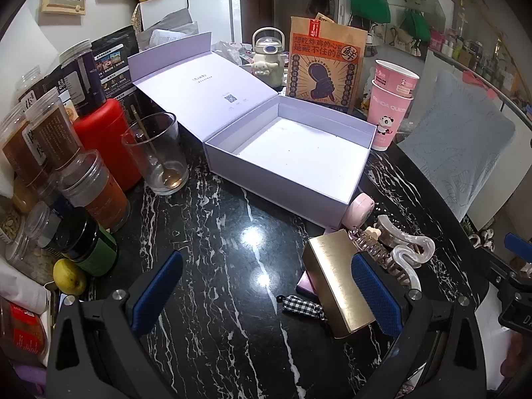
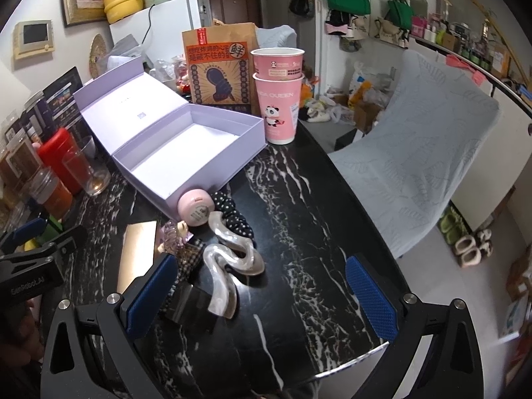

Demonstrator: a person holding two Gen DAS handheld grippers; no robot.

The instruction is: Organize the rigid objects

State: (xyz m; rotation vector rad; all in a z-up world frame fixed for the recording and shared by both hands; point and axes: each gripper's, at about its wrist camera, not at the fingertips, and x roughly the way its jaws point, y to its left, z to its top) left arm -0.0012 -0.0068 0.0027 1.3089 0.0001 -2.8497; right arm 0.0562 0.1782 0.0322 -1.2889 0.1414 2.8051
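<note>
While both tools gape, released: pale lilac box [image 1: 289, 153] lies lid-open, white-floored; gold box [image 1: 335, 286] shiny, rectangular.

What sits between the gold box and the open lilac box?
A round pink case lies against the lilac box, beyond the gold box, with a clear pink hair clip beside it; the right wrist view shows this.

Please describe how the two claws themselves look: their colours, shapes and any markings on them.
Both claws are alike. The left claw and the right claw each have a black angular frame with triangular cut-outs and silver round bolts. Their fingers carry blue pads with a fine diamond texture. In the right wrist view, the left claw's black body shows white "GenRobot.AI" lettering.
</note>
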